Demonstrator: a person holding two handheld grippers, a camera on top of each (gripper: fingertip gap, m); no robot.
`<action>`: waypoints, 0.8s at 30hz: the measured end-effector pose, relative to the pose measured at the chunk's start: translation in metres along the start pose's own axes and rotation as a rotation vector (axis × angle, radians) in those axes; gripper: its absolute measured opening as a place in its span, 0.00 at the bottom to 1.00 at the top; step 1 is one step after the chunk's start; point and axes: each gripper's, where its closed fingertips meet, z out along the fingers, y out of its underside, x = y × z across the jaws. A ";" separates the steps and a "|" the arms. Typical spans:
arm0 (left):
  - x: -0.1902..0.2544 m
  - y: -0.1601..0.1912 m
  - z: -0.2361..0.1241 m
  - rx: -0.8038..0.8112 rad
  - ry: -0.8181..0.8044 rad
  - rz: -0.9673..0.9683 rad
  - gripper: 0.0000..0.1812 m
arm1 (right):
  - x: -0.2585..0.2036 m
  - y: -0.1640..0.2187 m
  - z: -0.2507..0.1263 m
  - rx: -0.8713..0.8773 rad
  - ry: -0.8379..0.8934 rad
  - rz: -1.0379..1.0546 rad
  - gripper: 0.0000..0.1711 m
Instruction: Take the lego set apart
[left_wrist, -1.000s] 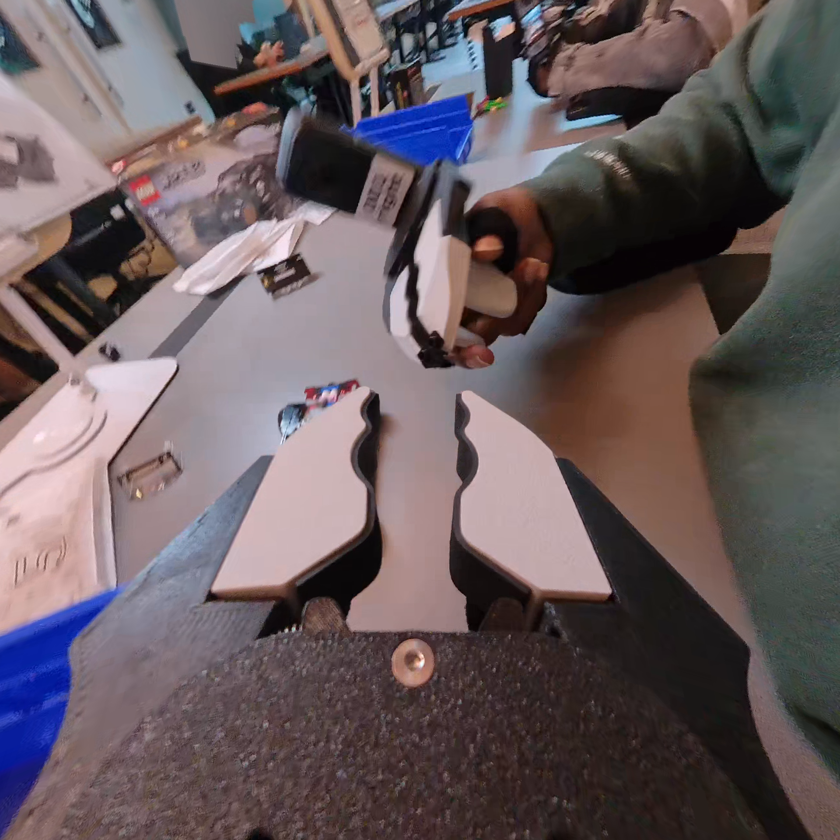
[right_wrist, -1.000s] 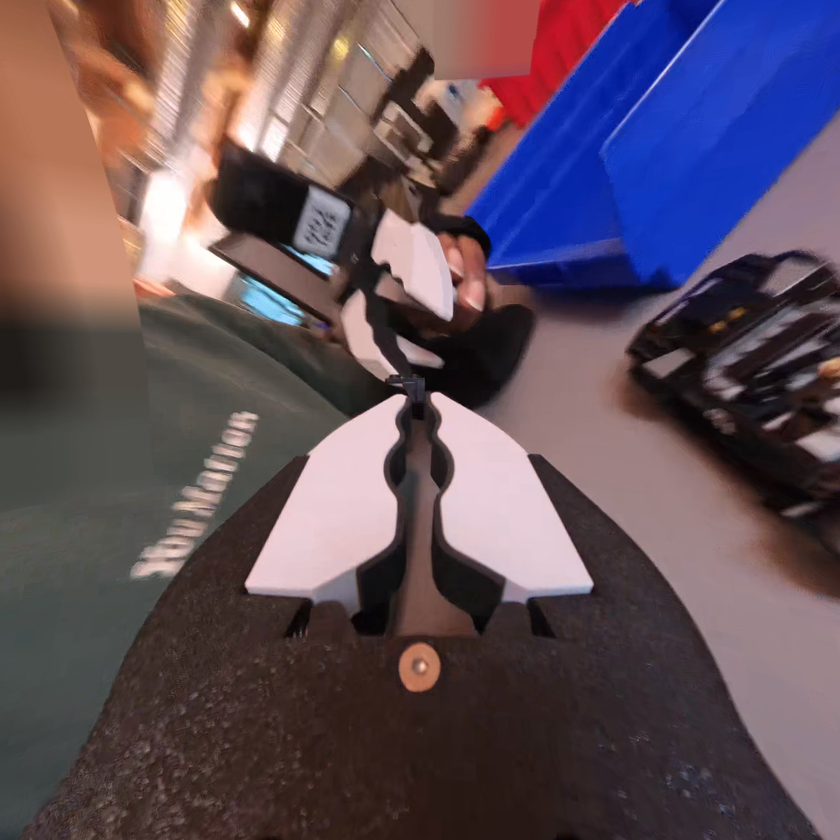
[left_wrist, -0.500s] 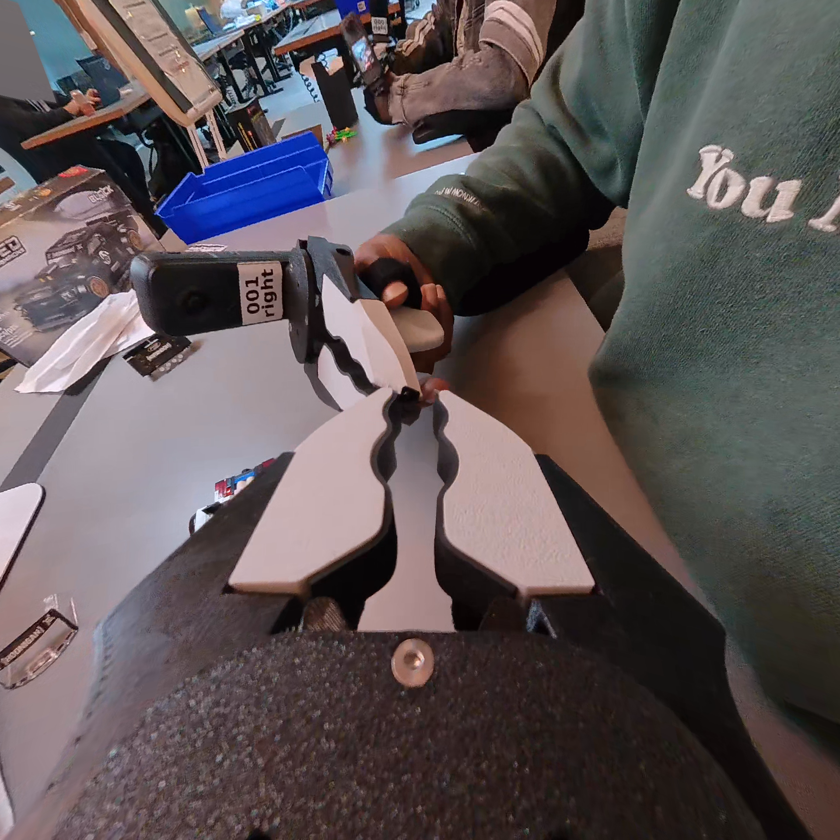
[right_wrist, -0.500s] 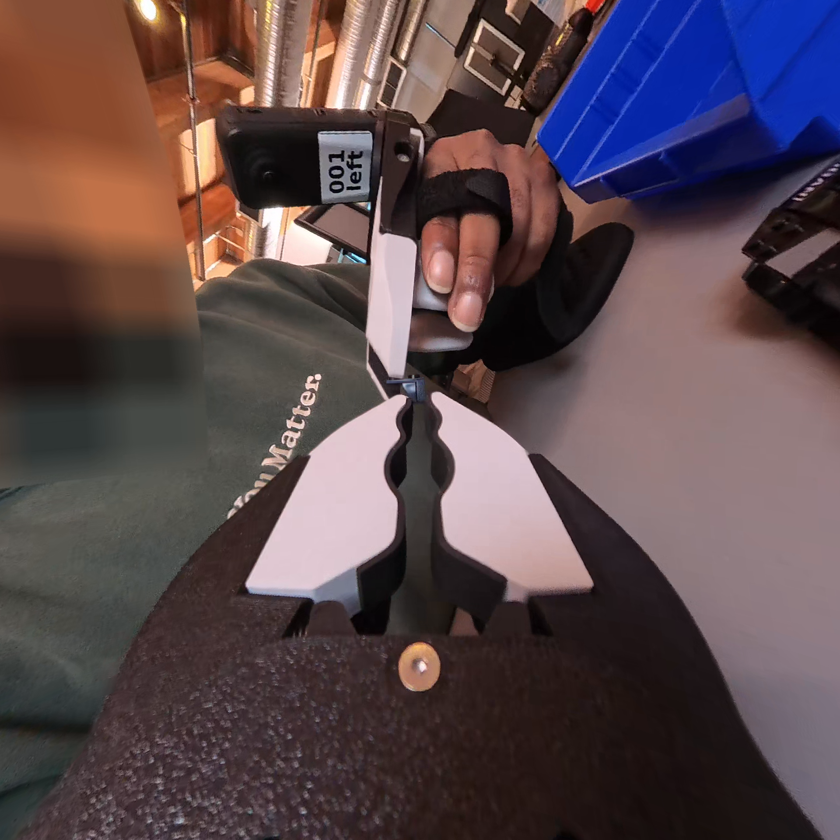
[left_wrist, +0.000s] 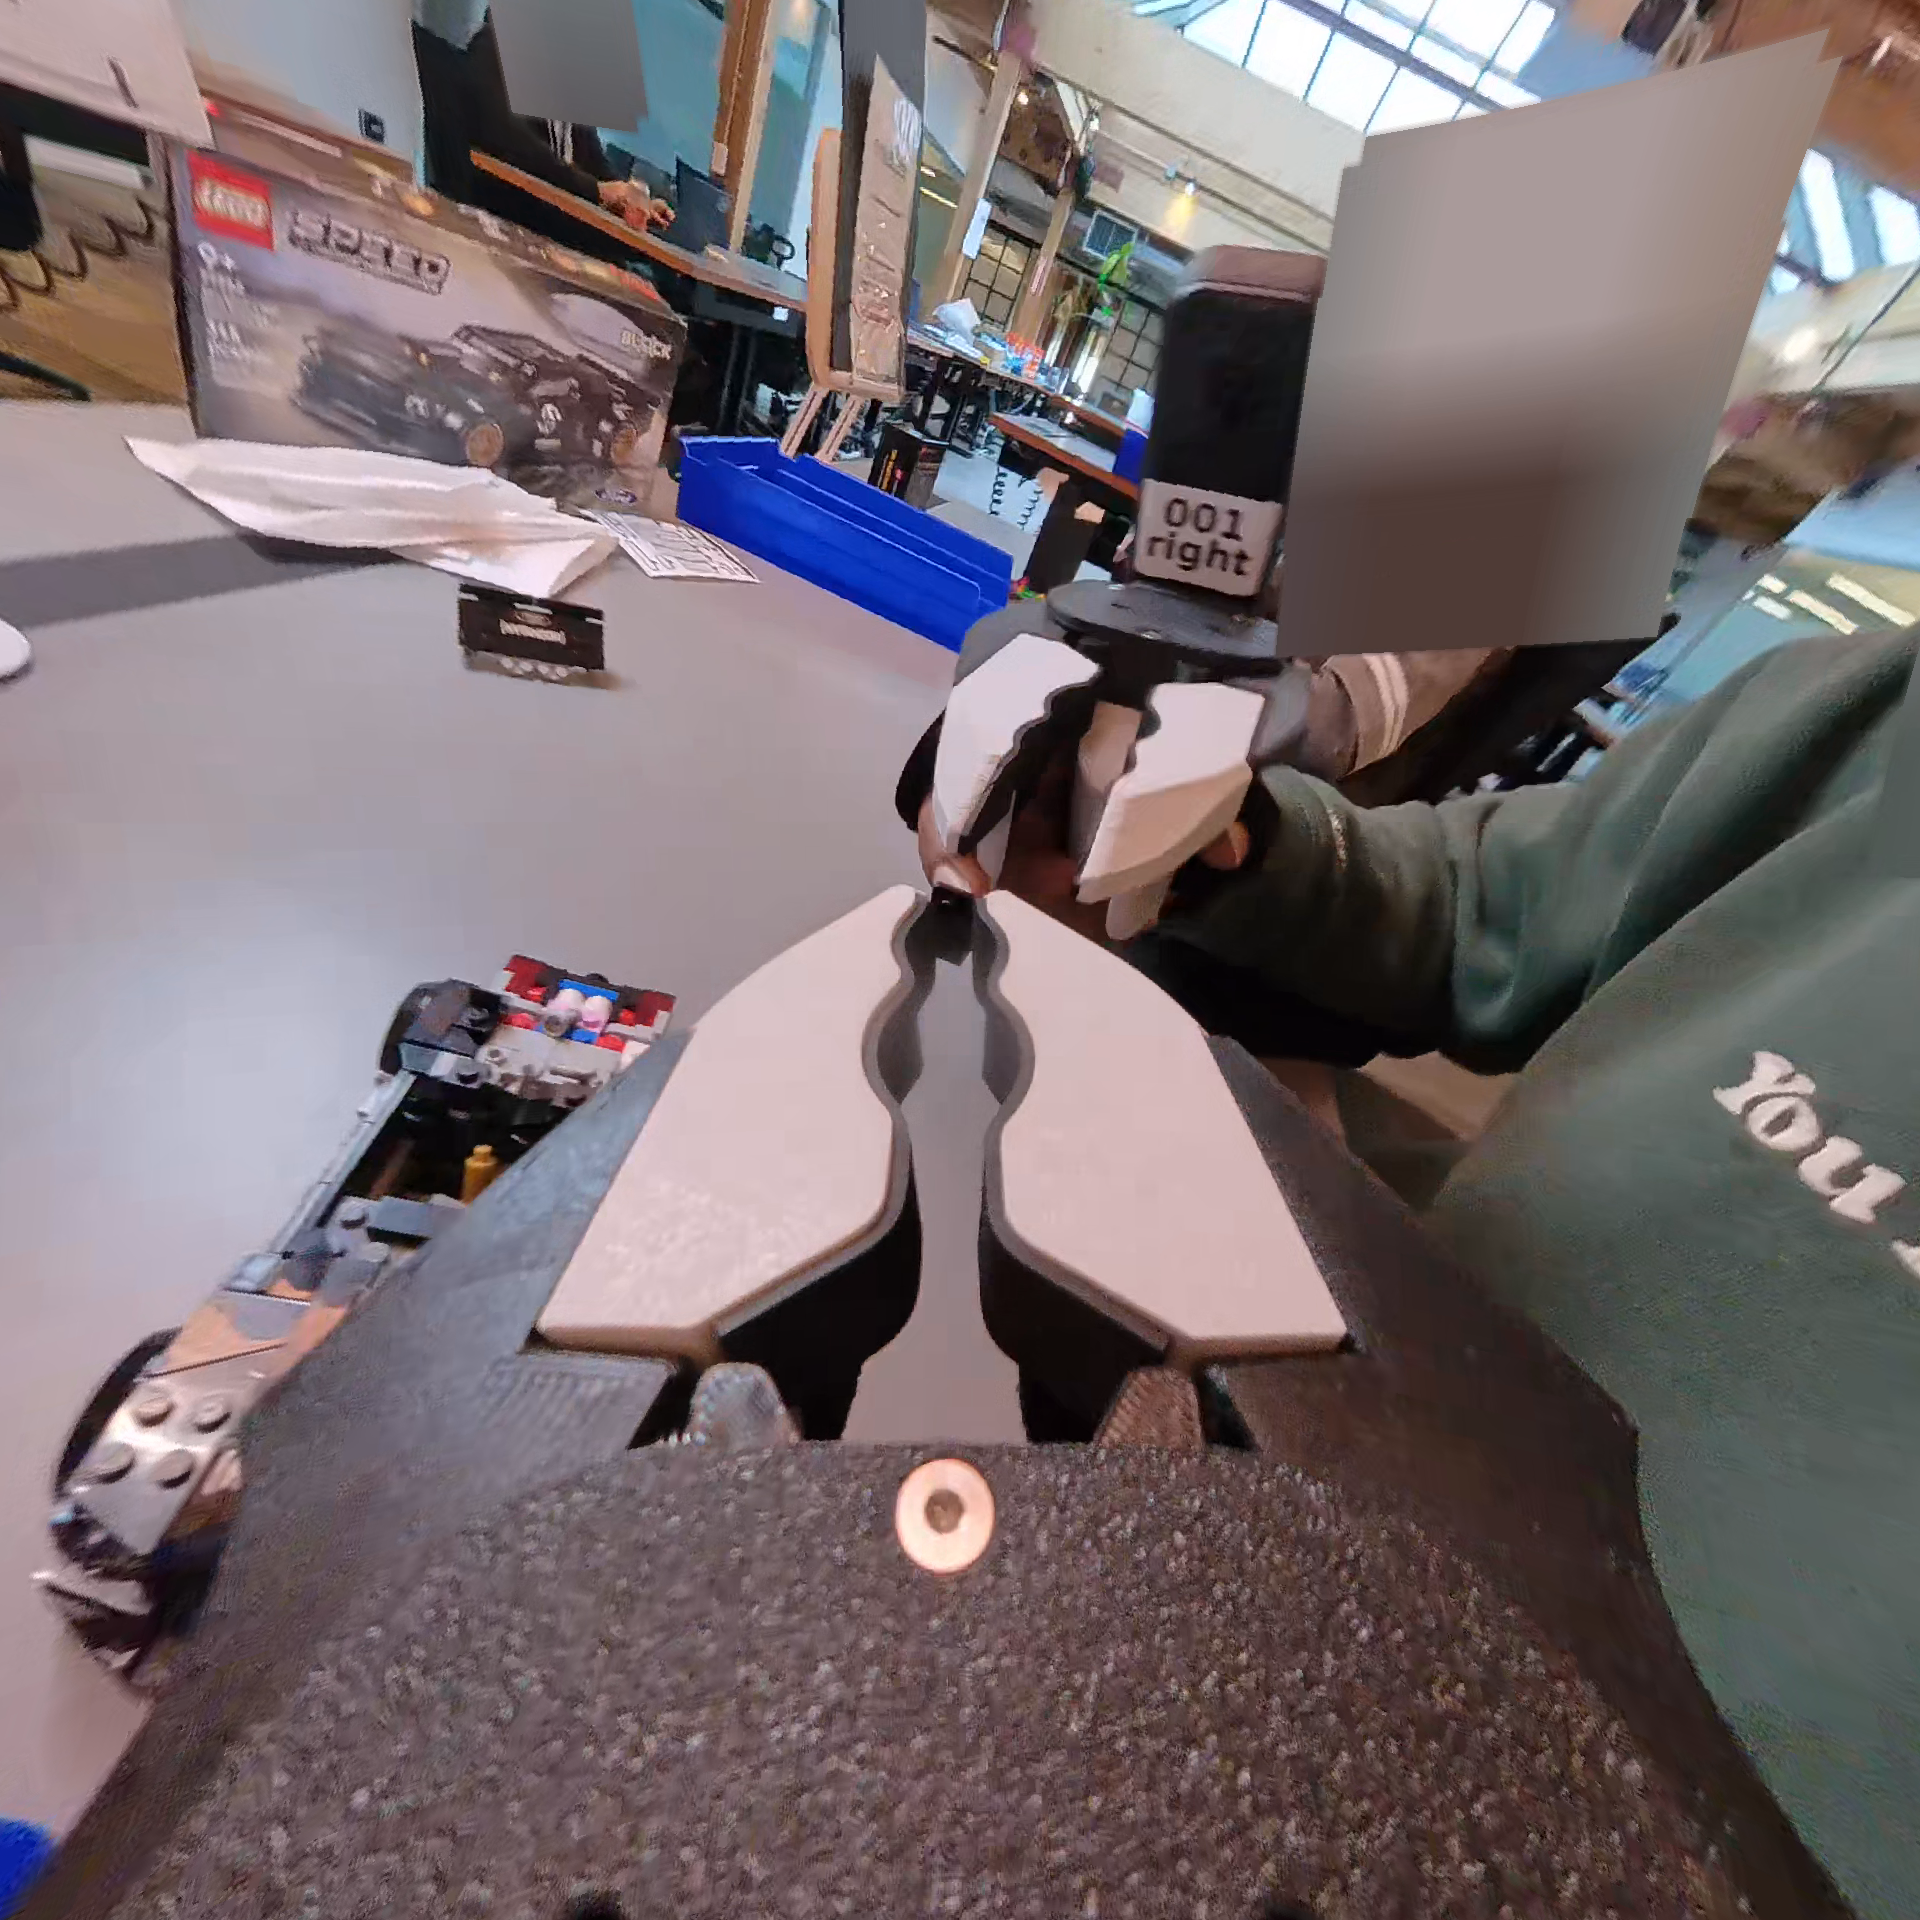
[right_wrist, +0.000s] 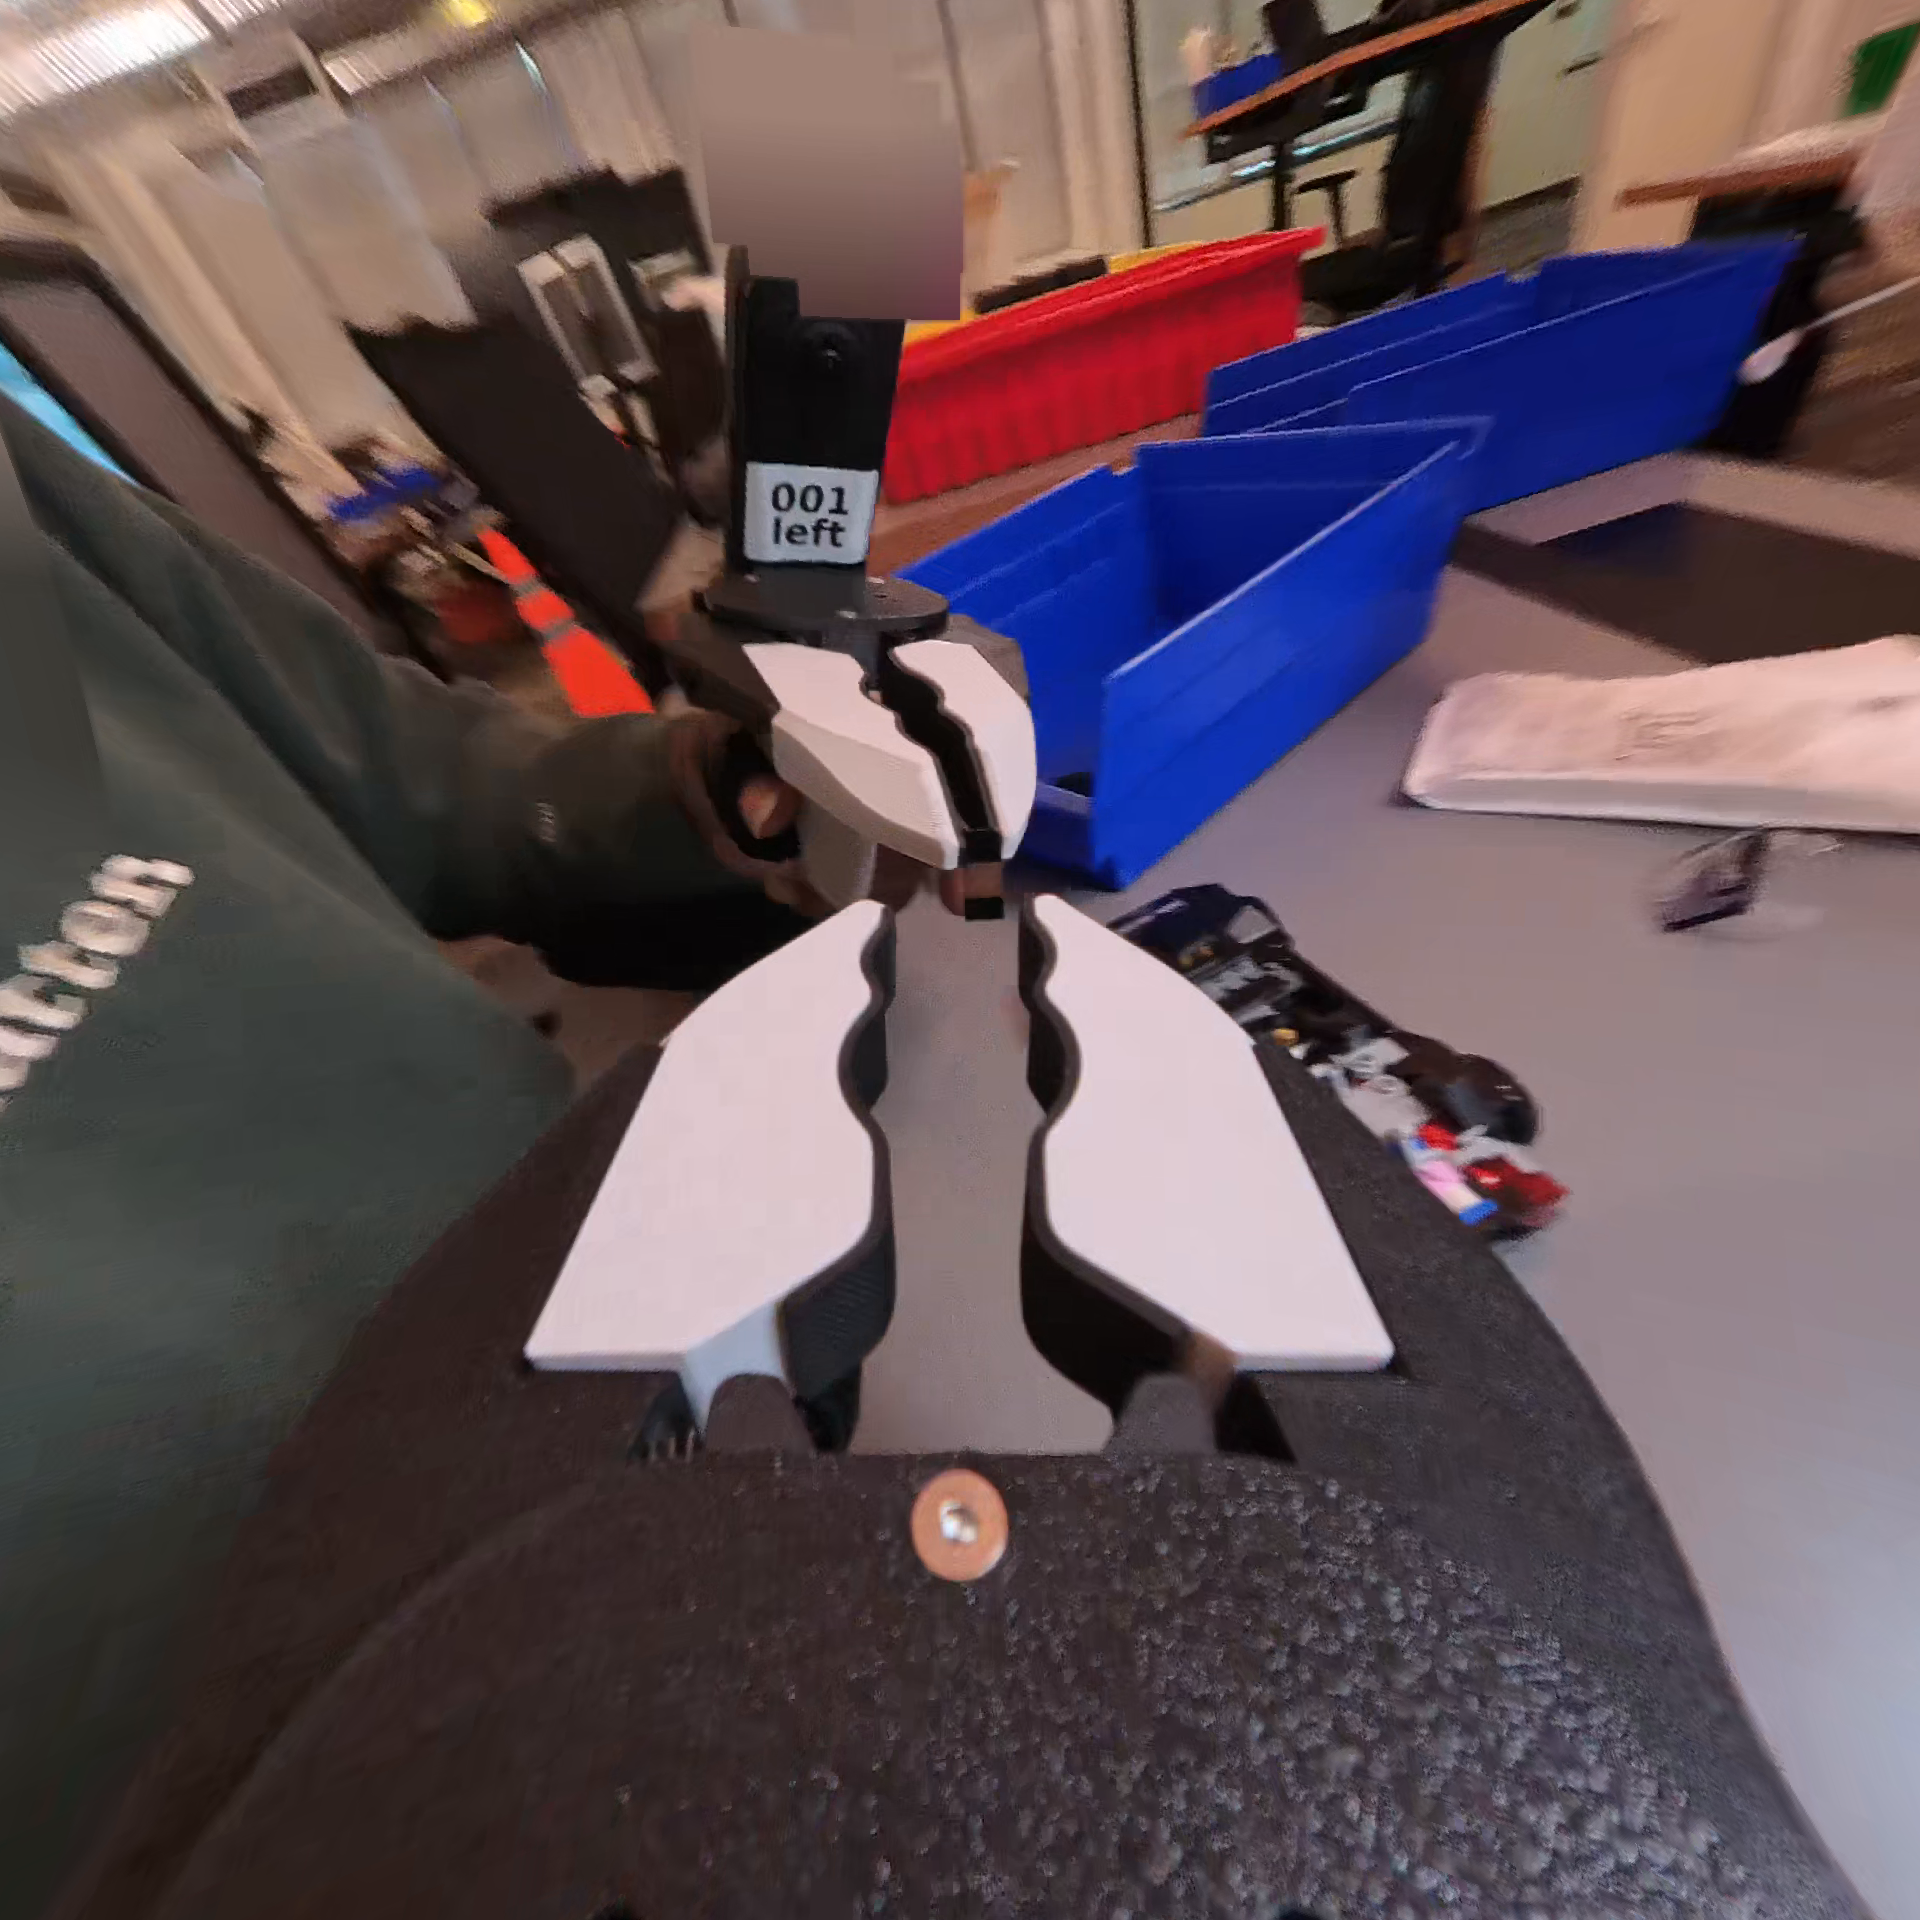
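My left gripper (left_wrist: 948, 902) is shut on a small black lego piece (left_wrist: 945, 921), pinched at the very fingertips. The right wrist view shows the same: the left gripper (right_wrist: 982, 844) holds the piece (right_wrist: 982, 910), which sticks out below its tips. My right gripper (right_wrist: 956, 920) is open. Its fingers stand either side of the piece with a clear gap and do not touch it. It also shows in the left wrist view (left_wrist: 1029, 873), spread wide just beyond my left tips. The partly stripped lego car (left_wrist: 499, 1049) lies on the grey table (left_wrist: 312, 831), and shows in the right wrist view (right_wrist: 1351, 1039).
Blue bins (right_wrist: 1247, 623) and a red bin (right_wrist: 1091, 353) stand behind the grippers. The lego box (left_wrist: 416, 343), white paper bags (left_wrist: 384, 509) and a small black plate (left_wrist: 530, 634) lie farther back. A person's green sleeve (left_wrist: 1507, 914) is at the right.
The right gripper held the black piece at its tips; my left gripper closed onto it, then the right gripper opened and let go. Both grippers swung upright above the table.
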 end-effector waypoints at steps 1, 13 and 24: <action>0.001 0.002 0.002 -0.005 0.014 -0.023 0.04 | 0.001 0.001 0.001 -0.014 0.038 -0.048 0.13; 0.014 0.018 0.014 -0.091 0.045 0.070 0.04 | -0.005 0.024 0.006 -0.156 0.030 -0.091 0.05; 0.010 0.018 0.012 -0.085 0.031 -0.101 0.07 | 0.002 0.028 0.009 -0.183 0.171 -0.378 0.05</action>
